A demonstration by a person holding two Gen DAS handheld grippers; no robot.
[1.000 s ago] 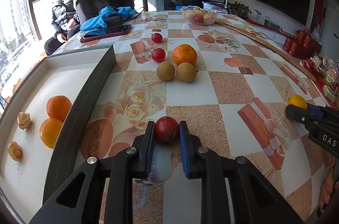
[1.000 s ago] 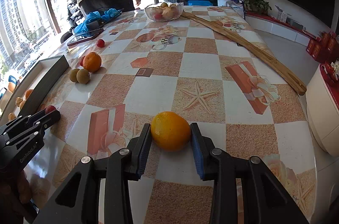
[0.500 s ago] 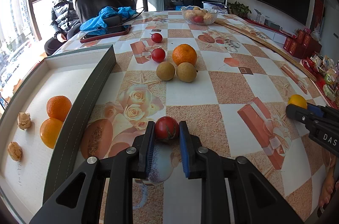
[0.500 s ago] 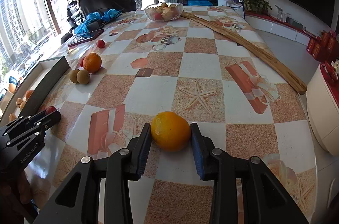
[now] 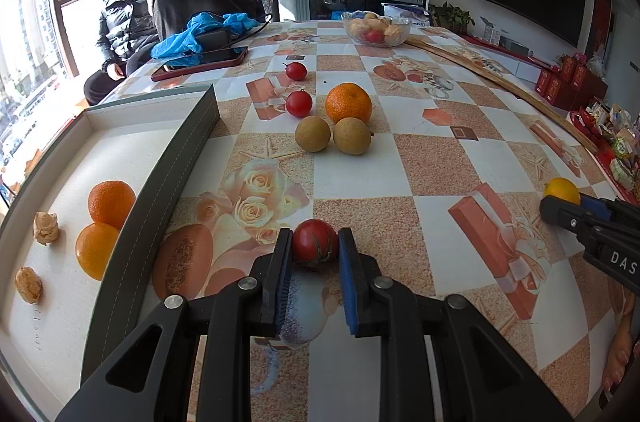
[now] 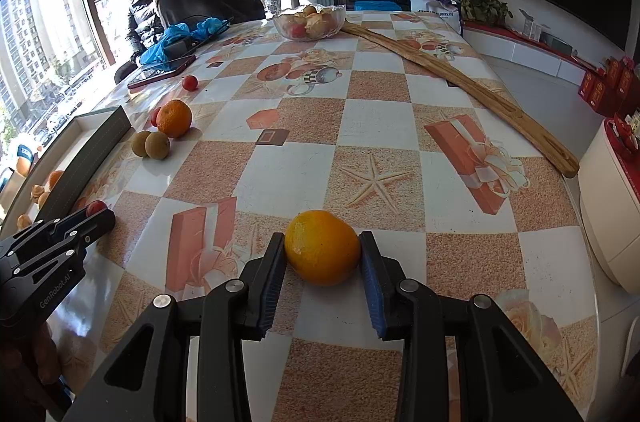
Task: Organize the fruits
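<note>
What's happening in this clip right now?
A person is sorting fruit with two tools. The left hand-held gripper is closed on a small red tomato, and the right hand-held gripper on a yellow-orange citrus; both fruits sit low at the tabletop. The tray already holds two oranges. More fruit waits mid-table.

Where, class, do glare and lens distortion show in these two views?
Left wrist view: the windows blow out white, and the tray wall bows under the fisheye. Right wrist view: the window is overexposed, the wooden plank curves, and corners go black.
</note>
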